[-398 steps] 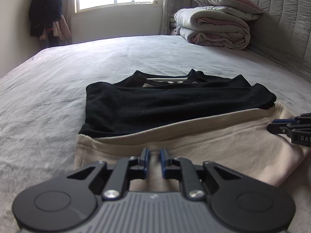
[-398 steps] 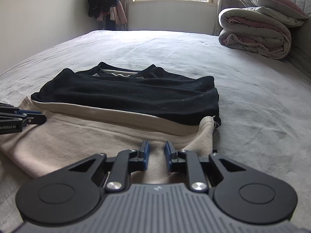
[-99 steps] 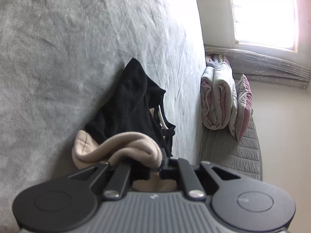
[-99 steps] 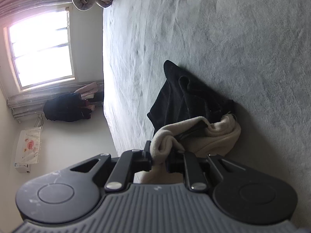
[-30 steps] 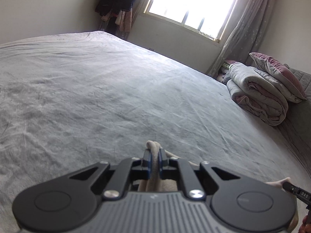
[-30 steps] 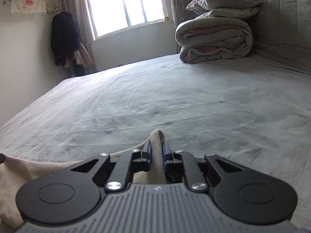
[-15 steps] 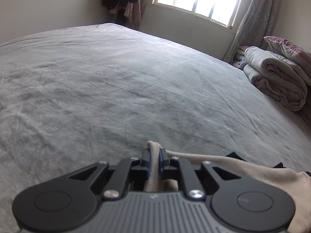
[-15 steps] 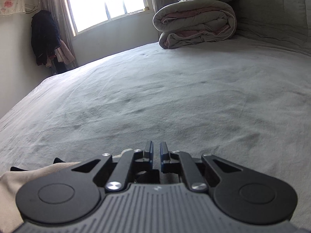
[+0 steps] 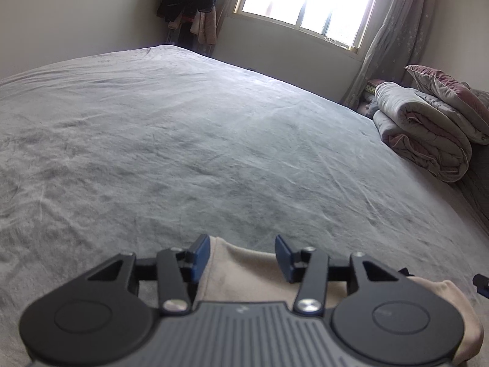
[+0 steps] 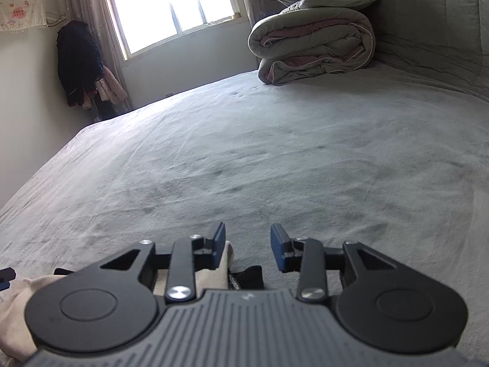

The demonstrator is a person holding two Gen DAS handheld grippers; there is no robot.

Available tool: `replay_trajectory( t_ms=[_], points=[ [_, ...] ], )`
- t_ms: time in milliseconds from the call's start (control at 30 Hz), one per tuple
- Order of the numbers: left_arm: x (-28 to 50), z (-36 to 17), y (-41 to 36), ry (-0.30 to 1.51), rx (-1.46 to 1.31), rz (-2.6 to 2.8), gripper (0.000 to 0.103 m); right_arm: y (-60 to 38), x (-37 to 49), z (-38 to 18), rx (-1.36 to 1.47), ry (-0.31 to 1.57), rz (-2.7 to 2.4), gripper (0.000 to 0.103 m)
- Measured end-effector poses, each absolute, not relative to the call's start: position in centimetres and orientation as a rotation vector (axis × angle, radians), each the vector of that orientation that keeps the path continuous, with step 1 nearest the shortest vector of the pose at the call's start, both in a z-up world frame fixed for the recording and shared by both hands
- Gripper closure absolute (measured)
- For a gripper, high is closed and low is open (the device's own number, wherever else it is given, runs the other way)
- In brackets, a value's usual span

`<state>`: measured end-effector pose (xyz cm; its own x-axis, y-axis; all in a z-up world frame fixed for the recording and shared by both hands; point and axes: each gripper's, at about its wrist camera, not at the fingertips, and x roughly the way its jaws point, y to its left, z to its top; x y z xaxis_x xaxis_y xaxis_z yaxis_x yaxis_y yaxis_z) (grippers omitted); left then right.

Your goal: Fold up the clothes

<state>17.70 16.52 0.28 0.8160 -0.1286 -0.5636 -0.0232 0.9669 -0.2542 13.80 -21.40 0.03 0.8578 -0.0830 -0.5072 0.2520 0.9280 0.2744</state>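
A beige and black garment [image 9: 256,272] lies folded on the grey bed, mostly hidden under both grippers. In the left wrist view my left gripper [image 9: 242,255] stands open, its blue pads spread over the beige fold. In the right wrist view my right gripper [image 10: 248,249] is open too, with the beige edge [image 10: 226,263] by its left pad and a strip of black cloth [image 10: 249,275] under the gap. The tip of the other gripper shows at the right edge [image 9: 481,284] of the left view and at the left edge [image 10: 6,276] of the right view.
The grey bedspread [image 9: 214,153] stretches wide ahead of both grippers. A rolled quilt with a pillow on top [image 10: 314,42] sits by the padded headboard [image 10: 428,24]. Dark clothes hang in the corner [image 10: 78,61] beside the bright window [image 9: 308,0].
Both grippers were shut on the beige fold and have let it go; their jaws now stand wide open with the garment lying on the bed beneath them.
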Motion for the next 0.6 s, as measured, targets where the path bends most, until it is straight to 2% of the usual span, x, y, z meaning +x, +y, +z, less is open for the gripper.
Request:
replay_trajectory(
  t_ms=[100,167,267,367,500,600],
  points=[
    [16.3,1.4,15.3,0.606,-0.235,-0.116,0.041,-19.8,13.0,1.1,0.320,0.510,-0.123,0.059],
    [15.3,1.7,14.5,0.596,-0.210,-0.156,0.029,-18.6,12.6,1.5,0.303,0.517,-0.087,0.059],
    [14.0,1.5,13.3,0.578,-0.164,-0.212,0.020,-16.7,11.9,1.6,0.278,0.533,-0.033,0.059],
    [12.9,0.6,12.1,0.571,-0.112,-0.263,0.015,-14.8,11.3,0.8,0.237,0.551,0.013,0.059],
    [12.6,-1.2,11.3,0.578,-0.052,-0.295,0.013,-13.0,11.1,-0.9,0.156,0.584,0.056,0.058],
    [12.6,-2.5,10.8,0.586,-0.009,-0.311,0.013,-12.8,11.2,-2.4,0.109,0.590,0.071,0.053]
  ],
)
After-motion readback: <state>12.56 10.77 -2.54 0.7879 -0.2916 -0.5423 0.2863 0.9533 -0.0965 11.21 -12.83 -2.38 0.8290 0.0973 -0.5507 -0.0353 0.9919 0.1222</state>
